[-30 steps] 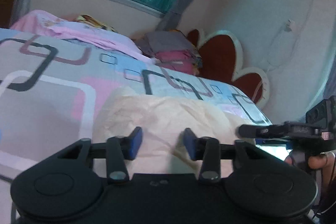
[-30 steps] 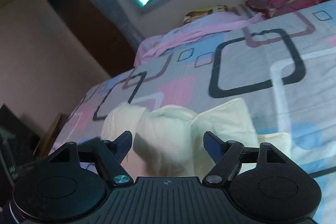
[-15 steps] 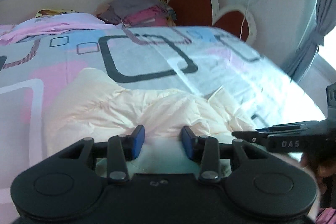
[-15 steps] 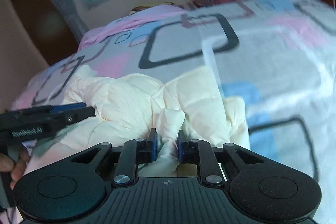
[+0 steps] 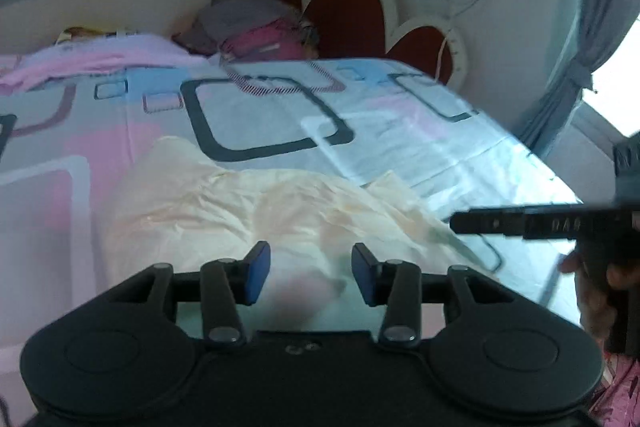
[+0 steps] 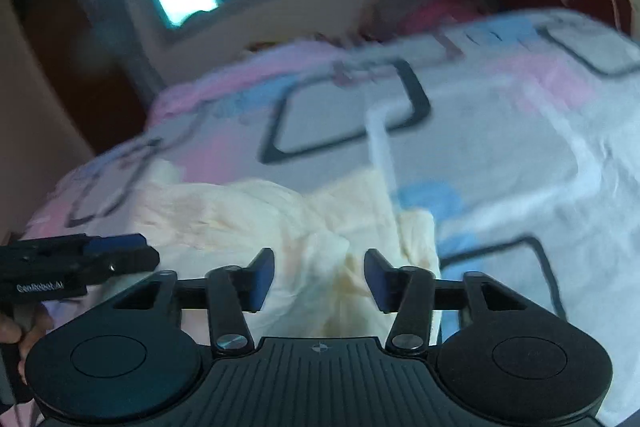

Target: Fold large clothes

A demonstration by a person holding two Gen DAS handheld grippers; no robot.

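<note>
**Cream padded garment on patterned bed, both grippers released**

Item one: cream padded garment (image 5: 248, 203), lying crumpled in a low heap on the bedspread (image 5: 400, 131), near the bed's front edge. The bedspread is showing grey, pink and blue rounded squares with dark outlines.

Item two: left gripper (image 5: 311, 273), hovering just over the near edge of the garment. Its jaws are standing apart, having just been opening a little, and nothing is being pinched between the blue pads; cream fabric is showing through the gap below them.

Item three: right gripper (image 6: 319, 281), likewise hanging over the garment's near edge, beside a raised fold. Its jaws have just been opening and are standing well apart, gripping nothing; the fold is lying between them untouched by the pads. In the left view this gripper is appearing side-on at the right, with a hand (image 5: 600, 291) wrapping its handle.

Item four: background. A stack of folded clothes (image 5: 256, 31) is sitting at the far end of the bed, beside a red scalloped headboard (image 5: 352, 15). The right view is motion-blurred.
</note>
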